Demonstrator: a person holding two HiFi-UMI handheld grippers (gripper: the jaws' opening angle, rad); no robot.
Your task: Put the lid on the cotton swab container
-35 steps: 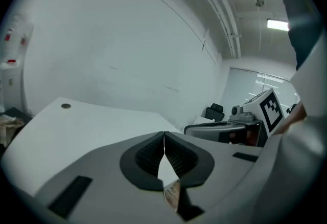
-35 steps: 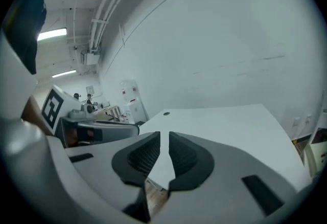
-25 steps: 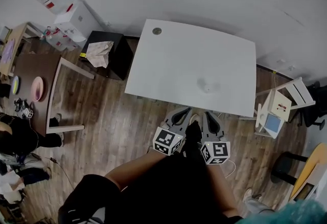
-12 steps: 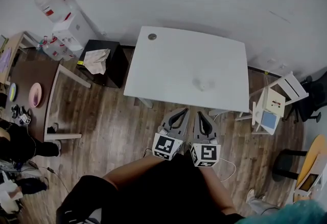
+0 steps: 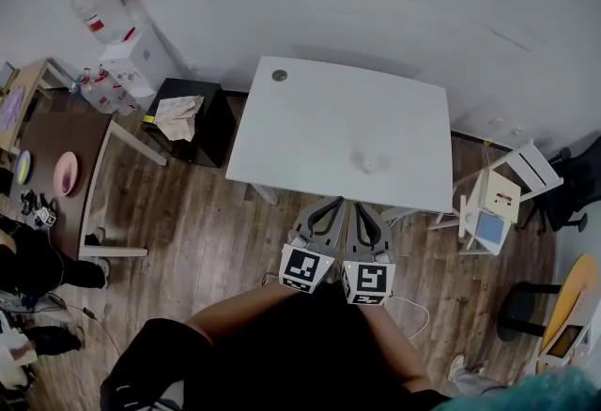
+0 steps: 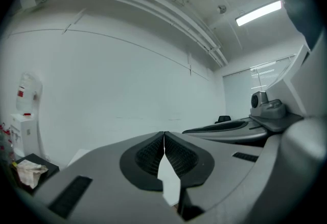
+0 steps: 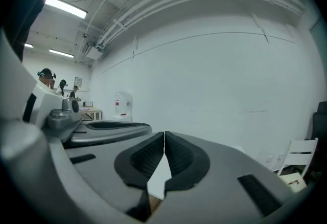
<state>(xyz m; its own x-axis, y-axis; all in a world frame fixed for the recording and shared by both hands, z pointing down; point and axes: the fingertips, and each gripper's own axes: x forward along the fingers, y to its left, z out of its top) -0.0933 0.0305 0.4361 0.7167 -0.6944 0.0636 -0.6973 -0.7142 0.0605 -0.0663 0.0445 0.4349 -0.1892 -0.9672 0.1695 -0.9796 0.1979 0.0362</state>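
Here we hold both grippers side by side over the wooden floor [image 5: 197, 221], just short of the tabletop's near edge. Our left gripper [image 5: 331, 205] has its jaws pressed together with nothing between them, and our right gripper [image 5: 362, 208] is closed and empty too. The cotton swab container [image 5: 368, 161], small and pale, sits on the white tabletop [image 5: 310, 118] close to the near edge, right of its middle, apart from both grippers; whether its lid is on we cannot tell.

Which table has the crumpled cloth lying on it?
The small black table, between the white table and the brown table; the cloth covers its left part.
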